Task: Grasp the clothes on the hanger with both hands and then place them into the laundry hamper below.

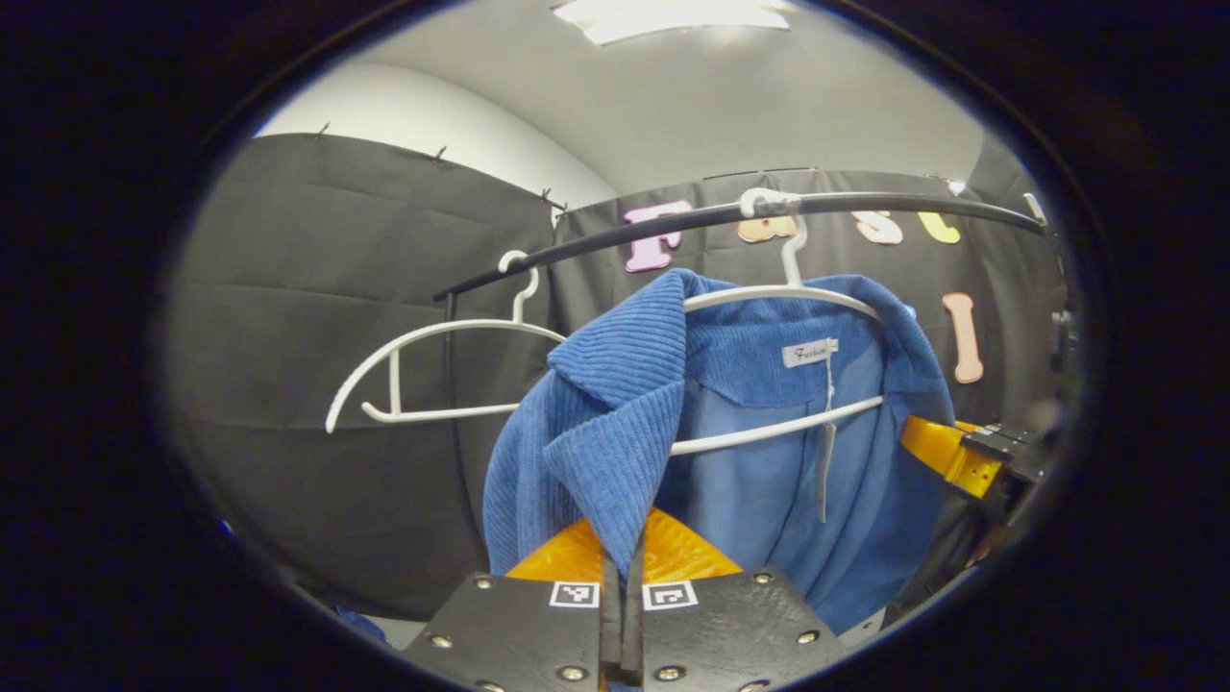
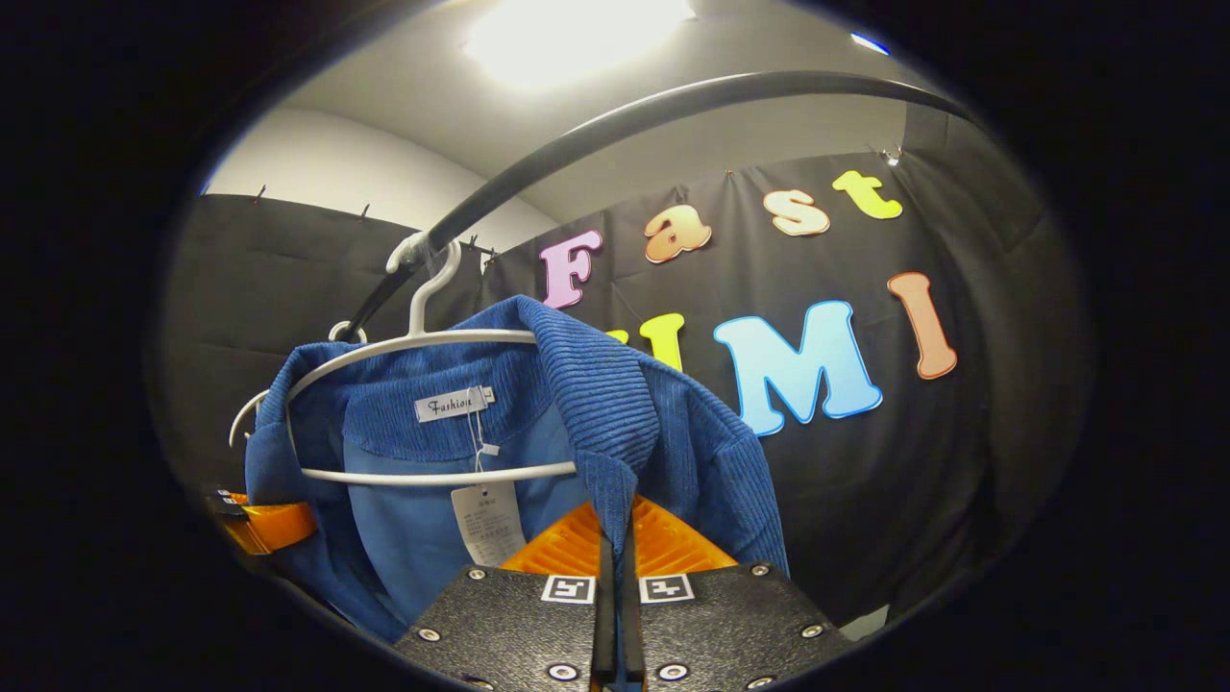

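Both your grippers are clamped on the blue corduroy jacket (image 1: 615, 423), one front lapel each. The left gripper (image 1: 623, 567) pinches the lapel edge at 6 o'clock in the left gripper view; the right gripper (image 2: 620, 553) does the same in the right gripper view, with fingers closed tight on the fabric. That two-sided hold looks meant to lift the collar off evenly.

The jacket hangs on the white hanger (image 1: 769, 293), hooked on the black rail (image 1: 865, 204) at 12. An empty white hanger (image 1: 423, 370) sits at 9. The hamper is below and out of frame, so the drop point is unknown. The jacket hem is cut off, and the tag (image 2: 487, 522) is too small to read.
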